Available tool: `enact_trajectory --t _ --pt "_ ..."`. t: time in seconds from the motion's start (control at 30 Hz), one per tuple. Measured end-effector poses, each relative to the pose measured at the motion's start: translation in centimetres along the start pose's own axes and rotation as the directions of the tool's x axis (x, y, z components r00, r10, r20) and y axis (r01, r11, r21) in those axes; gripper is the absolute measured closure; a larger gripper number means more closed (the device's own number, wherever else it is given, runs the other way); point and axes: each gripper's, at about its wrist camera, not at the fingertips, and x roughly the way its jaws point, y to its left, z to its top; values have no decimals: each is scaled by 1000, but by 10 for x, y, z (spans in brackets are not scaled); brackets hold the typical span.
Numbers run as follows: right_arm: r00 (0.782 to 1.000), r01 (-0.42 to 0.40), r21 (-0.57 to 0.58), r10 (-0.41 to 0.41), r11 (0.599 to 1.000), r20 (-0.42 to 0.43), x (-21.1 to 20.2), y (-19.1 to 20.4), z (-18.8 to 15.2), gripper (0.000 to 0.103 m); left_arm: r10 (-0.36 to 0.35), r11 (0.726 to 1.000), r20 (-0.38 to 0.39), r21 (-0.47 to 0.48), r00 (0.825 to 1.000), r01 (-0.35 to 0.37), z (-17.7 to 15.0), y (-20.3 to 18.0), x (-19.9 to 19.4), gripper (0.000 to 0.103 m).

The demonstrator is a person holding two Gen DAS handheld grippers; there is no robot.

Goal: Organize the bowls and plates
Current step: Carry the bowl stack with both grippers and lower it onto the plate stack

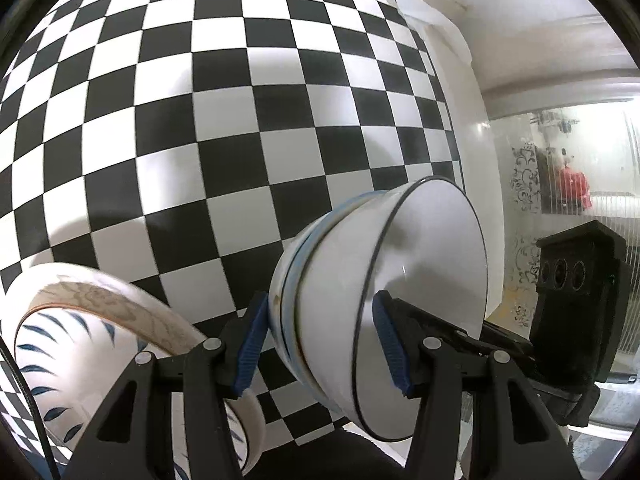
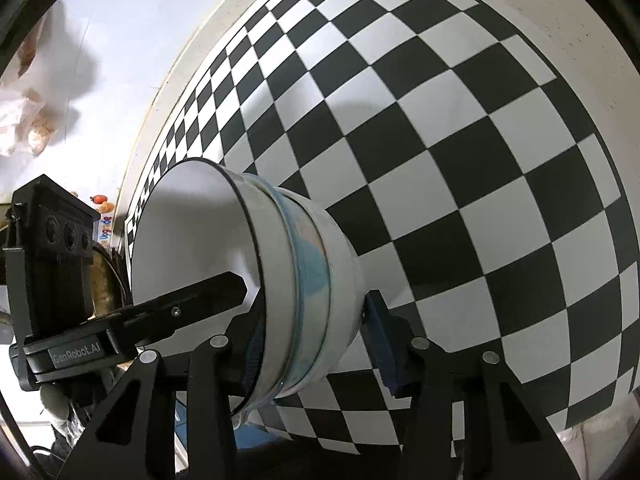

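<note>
Underneath everything lies the checkered worktop, its black and white squares filling most of both wrist views. Above it, a stack of bowls is held tipped on its side between the two grippers, with the white inner bowl's mouth turned right in the left view. At least three bowls seem nested, one with a pale blue band; the exact count is hard to tell. Holding from both sides probably keeps the nested bowls from sliding apart.

At the near left in the left view sits a second bowl with blue leaf strokes outside and a tan patterned rim, resting on the worktop, likely the next item to join the stack or a spot to set it by.

Smaller again, the left gripper straddles the stack's wall, its jaws pinching it with one blue pad outside and one inside the white bowl. The right gripper grips the opposite side; one jaw sits inside the bowl, while its outer pad appears just clear of the wall, so I cannot tell whether it truly pinches.
</note>
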Motion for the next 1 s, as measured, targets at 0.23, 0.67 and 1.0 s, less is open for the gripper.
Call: enact_trajectory --t 0.23,0.67,1.0 --pt "1000 -2 -60 3 998 13 7 55 3 55 0 1000 71 -11 997 1 -9 3 -33 54" --pt "999 -40 -238 33 971 -32 40 175 -14 55 9 992 224 -125 975 20 -56 57 -104 54" --pt "992 -56 -342 13 938 -129 104 217 -69 57 64 967 291 -254 955 13 -91 122 -111 54"
